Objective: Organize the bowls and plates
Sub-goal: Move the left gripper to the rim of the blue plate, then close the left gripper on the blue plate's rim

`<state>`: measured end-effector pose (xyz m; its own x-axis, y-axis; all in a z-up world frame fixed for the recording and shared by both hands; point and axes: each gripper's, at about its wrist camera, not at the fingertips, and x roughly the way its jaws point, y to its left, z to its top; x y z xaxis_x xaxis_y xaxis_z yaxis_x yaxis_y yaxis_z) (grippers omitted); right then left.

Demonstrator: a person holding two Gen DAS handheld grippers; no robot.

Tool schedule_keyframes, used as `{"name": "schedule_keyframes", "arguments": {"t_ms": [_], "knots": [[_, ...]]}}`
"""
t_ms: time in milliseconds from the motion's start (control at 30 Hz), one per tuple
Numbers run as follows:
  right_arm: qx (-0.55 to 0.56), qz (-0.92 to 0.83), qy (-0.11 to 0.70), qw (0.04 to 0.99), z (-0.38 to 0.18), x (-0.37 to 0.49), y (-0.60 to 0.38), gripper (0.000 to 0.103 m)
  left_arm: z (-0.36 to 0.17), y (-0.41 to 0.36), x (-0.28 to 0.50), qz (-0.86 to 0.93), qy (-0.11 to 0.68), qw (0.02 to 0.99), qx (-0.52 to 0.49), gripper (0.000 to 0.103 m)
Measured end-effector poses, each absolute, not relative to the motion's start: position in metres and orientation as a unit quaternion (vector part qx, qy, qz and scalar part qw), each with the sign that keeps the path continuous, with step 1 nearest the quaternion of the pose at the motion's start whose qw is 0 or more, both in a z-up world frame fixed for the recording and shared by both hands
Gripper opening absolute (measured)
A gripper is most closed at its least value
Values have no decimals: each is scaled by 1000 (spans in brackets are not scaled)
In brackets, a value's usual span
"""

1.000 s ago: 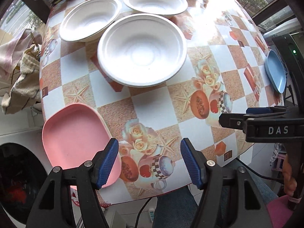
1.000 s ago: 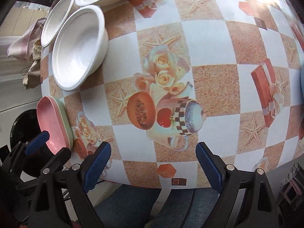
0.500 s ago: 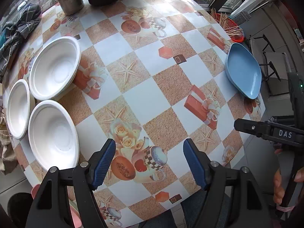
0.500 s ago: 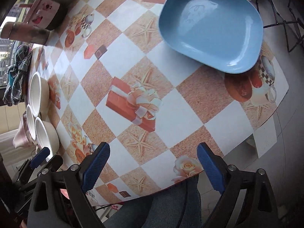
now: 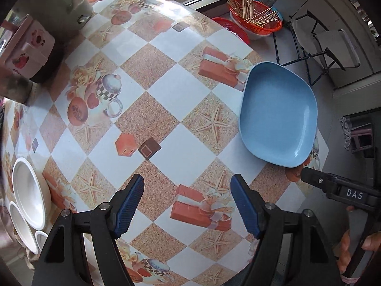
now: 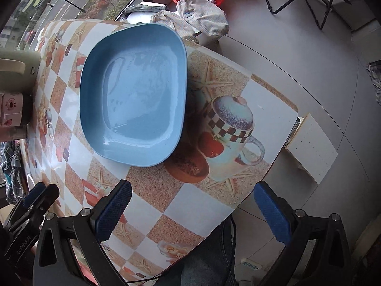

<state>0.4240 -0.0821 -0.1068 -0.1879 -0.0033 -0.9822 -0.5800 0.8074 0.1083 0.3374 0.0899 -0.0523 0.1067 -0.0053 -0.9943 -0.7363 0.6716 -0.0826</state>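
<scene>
A blue plate (image 5: 278,116) with rounded corners lies near the right edge of the patterned table (image 5: 166,109). In the right wrist view the blue plate (image 6: 133,95) sits just ahead and to the left of my right gripper (image 6: 193,188), which is open and holds nothing. My left gripper (image 5: 187,181) hovers open over bare tablecloth, left of the plate, with nothing between its fingers. Three white bowls (image 5: 31,190) rest at the table's far left edge.
A pink box (image 5: 28,47) and a beige jug (image 5: 54,7) stand at the back left. Beyond the table are a red basket of sticks (image 5: 254,16), a folding chair (image 5: 321,45) and bundled cloth (image 6: 202,16). The table's edge (image 6: 269,166) runs under my right gripper.
Both grippers swept from the white bowls and pink plate across the table to the blue plate. The right jaws stand a little wider. The views have rolled.
</scene>
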Motion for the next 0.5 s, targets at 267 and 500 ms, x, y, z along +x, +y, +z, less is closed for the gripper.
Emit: {"name": "schedule_keyframes", "arguments": {"t_ms": [267, 500], "knots": [[-184, 224, 726, 623, -114, 453, -67, 103, -68, 101, 404, 248, 627, 690, -262, 78], [-198, 217, 717, 632, -127, 460, -46, 103, -94, 97, 448, 222, 652, 696, -202, 78]]}}
